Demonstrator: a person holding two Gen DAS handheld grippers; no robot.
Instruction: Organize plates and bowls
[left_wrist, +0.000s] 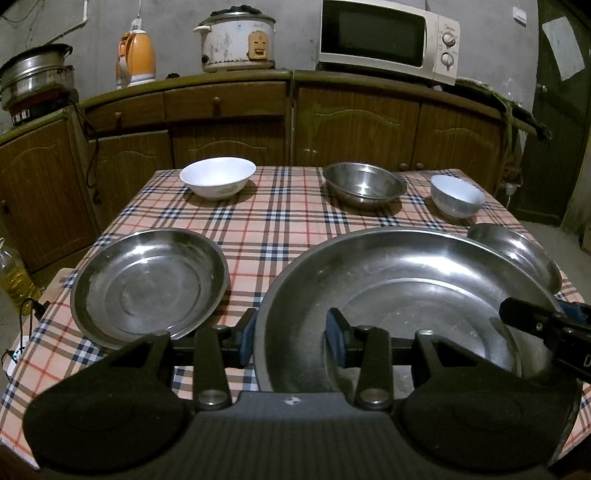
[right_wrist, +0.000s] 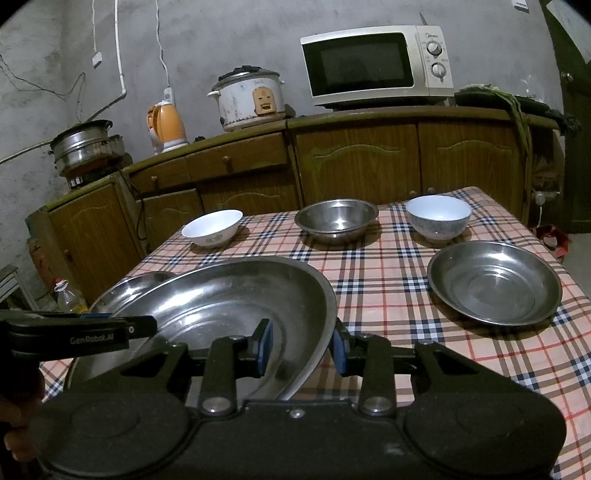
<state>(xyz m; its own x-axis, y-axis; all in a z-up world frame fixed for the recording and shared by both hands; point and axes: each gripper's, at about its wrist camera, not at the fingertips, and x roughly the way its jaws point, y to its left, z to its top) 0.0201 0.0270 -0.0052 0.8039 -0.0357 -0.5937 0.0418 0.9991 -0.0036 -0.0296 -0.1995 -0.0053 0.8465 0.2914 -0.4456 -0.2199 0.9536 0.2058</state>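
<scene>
A large steel basin (left_wrist: 406, 280) (right_wrist: 221, 295) sits at the near edge of the checked tablecloth. My left gripper (left_wrist: 291, 336) straddles its left rim and is shut on it, one pad outside and one on the inner wall. My right gripper (right_wrist: 302, 349) is shut on the right rim in the same way. A steel plate (left_wrist: 147, 284) lies to the left of the basin. Another steel plate (right_wrist: 495, 282) (left_wrist: 517, 251) lies to the right. Along the far edge stand a wide white bowl (left_wrist: 218, 177) (right_wrist: 212, 227), a steel bowl (left_wrist: 364, 184) (right_wrist: 336, 218) and a smaller white bowl (left_wrist: 458, 199) (right_wrist: 437, 218).
Behind the table runs a brown cabinet (left_wrist: 362, 122) with a microwave (left_wrist: 388, 37), a rice cooker (left_wrist: 236, 40), an orange kettle (left_wrist: 136, 59) and stacked pots (left_wrist: 33, 74). An oil bottle (left_wrist: 13, 277) stands on the floor at the left. A hand (right_wrist: 14, 424) holds the left gripper.
</scene>
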